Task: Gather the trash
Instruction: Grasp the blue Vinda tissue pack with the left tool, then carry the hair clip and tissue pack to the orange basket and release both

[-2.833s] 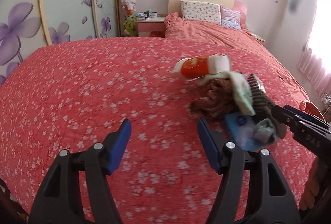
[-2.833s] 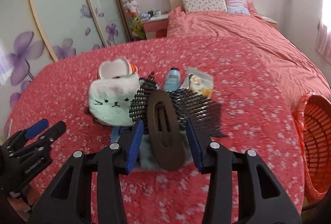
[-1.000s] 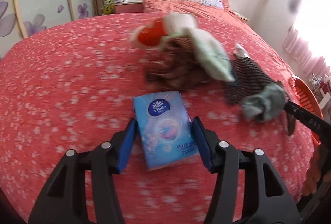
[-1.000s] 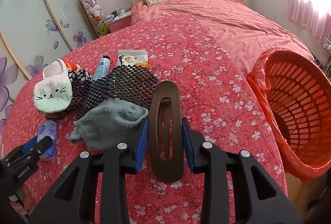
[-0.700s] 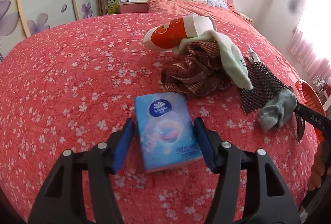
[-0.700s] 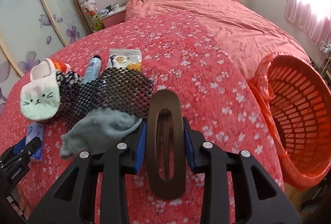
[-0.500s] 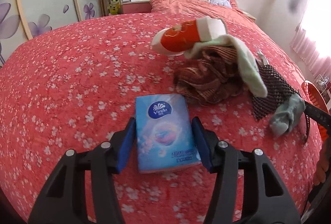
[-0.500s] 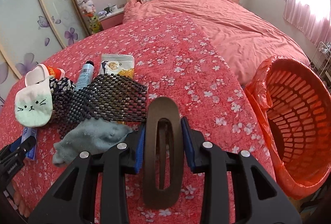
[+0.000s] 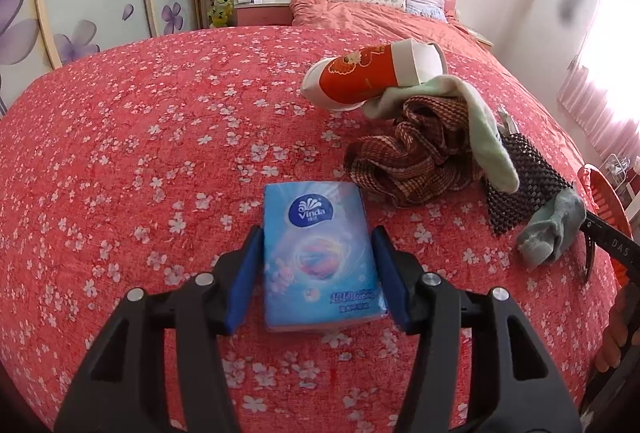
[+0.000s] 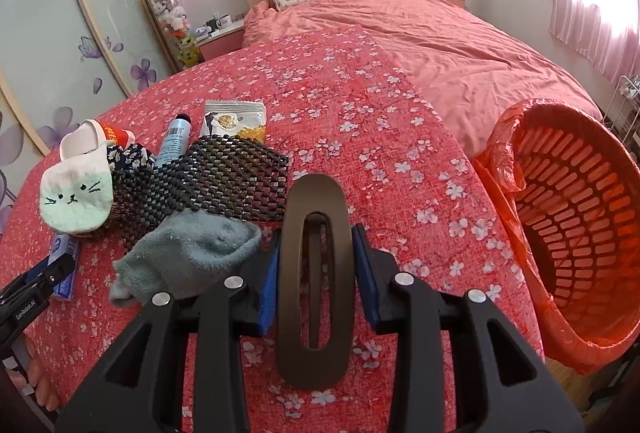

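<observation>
Fingers of the right gripper [image 10: 316,265] are pinching a long dark brown oval hair clip [image 10: 316,281], its long axis running straight out along them. The orange slotted plastic basket with its orange bag liner [image 10: 592,233] sits off the bed edge to that hand's right, so it's the closer one. Left gripper [image 9: 318,277] pinches a blue Vinda tissue pack [image 9: 318,253] over the red flowered bedspread [image 9: 140,153].

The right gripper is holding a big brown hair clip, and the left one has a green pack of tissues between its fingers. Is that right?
Almost. The pack of tissues between the left gripper's fingers is blue, not green, as the left wrist view shows. The right gripper does hold the brown hair clip.
</observation>
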A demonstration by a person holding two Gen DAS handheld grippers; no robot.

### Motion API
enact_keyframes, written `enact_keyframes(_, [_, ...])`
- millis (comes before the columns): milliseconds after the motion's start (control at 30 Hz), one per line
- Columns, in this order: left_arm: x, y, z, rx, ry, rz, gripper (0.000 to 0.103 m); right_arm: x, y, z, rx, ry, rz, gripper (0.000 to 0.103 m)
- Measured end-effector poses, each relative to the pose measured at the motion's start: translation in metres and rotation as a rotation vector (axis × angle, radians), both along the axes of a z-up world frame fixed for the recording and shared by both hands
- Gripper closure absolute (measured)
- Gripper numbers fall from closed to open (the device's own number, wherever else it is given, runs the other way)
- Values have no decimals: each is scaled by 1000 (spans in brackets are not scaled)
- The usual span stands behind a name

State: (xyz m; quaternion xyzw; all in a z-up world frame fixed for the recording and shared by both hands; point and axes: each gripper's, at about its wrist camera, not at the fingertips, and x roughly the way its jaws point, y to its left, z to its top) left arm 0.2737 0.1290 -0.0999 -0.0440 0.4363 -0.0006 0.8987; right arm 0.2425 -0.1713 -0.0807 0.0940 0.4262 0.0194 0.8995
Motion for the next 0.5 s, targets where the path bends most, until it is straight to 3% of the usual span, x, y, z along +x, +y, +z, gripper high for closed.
enact_keyframes(267, [-9,-9,-1,64,11,-21,48,-4,2,1,-32,4,20,68])
enact_keyframes(500, [-11,-13,0,72,8,-10,53,-7,3,2,-37,-3,15,70])
